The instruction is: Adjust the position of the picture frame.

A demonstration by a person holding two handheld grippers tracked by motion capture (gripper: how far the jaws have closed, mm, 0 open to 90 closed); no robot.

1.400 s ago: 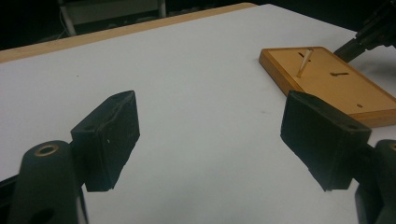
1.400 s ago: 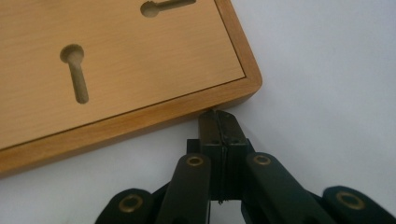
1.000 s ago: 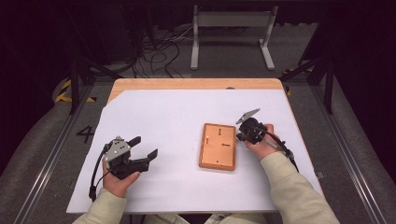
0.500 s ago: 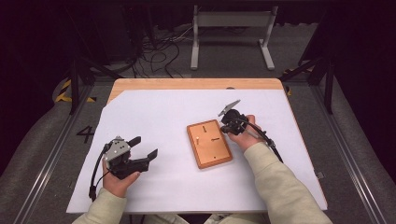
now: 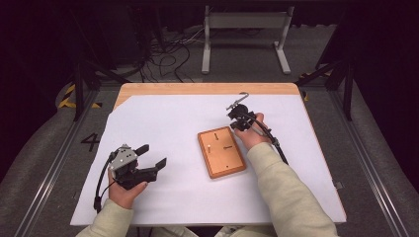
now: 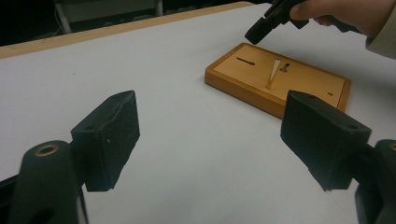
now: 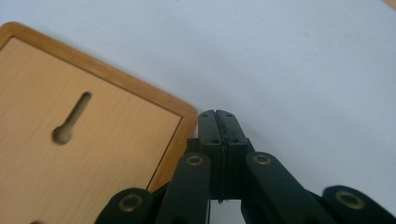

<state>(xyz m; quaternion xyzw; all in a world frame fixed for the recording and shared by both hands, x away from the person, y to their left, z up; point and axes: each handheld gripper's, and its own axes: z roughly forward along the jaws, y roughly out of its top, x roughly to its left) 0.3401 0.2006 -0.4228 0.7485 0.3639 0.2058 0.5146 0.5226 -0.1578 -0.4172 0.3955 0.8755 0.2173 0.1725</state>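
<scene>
High view: the right gripper point(image 5: 236, 114) has swung from the wooden board's point(image 5: 222, 152) right edge to its far corner, and the board has turned with it, so it now lies skewed. This looks like nudging the board into position. The left gripper point(image 5: 150, 159) is unmoved, jaws apart.

Left gripper view: board point(image 6: 275, 77) ahead and right, a small peg point(image 6: 274, 73) upright on it.

Right gripper view: jaws pressed together, empty, just beside the board's corner point(image 7: 184, 112).

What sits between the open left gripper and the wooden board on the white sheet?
Nothing visible. From the left gripper, bare white sheet runs up to the wooden board. The shut right gripper is at the board's far corner, off that line.
</scene>
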